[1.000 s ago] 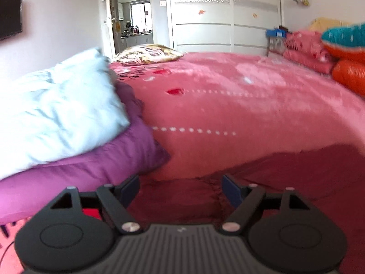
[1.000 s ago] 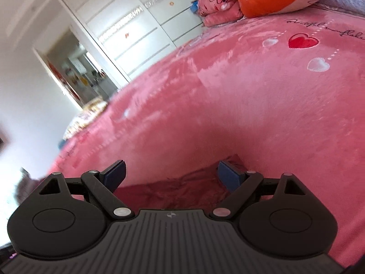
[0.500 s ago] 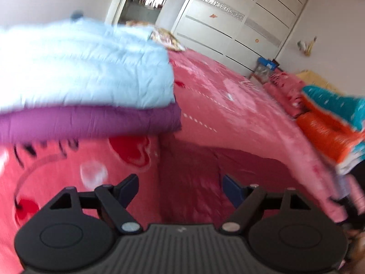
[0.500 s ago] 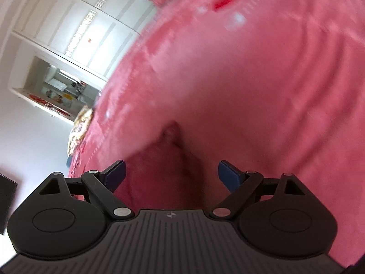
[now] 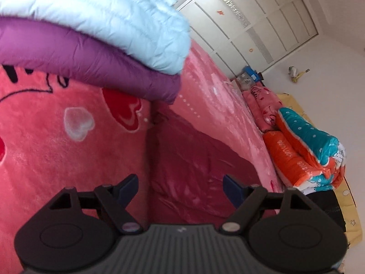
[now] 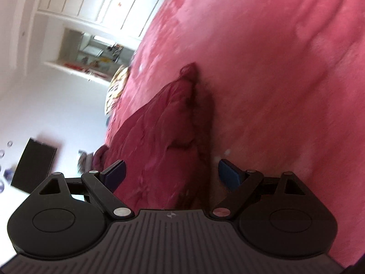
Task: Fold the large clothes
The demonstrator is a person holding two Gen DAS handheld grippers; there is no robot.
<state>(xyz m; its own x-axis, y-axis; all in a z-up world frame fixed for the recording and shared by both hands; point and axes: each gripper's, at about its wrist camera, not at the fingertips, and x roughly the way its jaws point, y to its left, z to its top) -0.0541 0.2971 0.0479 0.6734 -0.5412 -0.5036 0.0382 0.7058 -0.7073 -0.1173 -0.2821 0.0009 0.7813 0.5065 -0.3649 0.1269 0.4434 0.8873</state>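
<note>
Since a second ago you have swung and rolled both grippers, so the room now tilts in each view and the stacked jackets fill the upper left of the left wrist picture instead of sitting off to the side.

Your left gripper [image 5: 180, 188] has its jaws spread wide with nothing between the pads; it hangs over the dark red garment [image 5: 196, 159], which lies flat on the pink plush blanket [image 5: 57, 159] covering the bed. Your right gripper [image 6: 170, 172] is spread just as wide and grips nothing; the same dark red garment [image 6: 157, 141] bunches up under and ahead of it, its far end gathered into a small peak. Whether either set of pads touches the cloth cannot be told.

Beyond the left jaws, a light blue padded jacket [image 5: 109, 16] sits on top of a purple padded jacket [image 5: 91, 61], both on the blanket just beside the garment's far corner. Further right, an orange and teal quilt [image 5: 303, 148] is folded at the bed's edge, and white wardrobe doors [image 5: 251, 16] stand behind.
</note>
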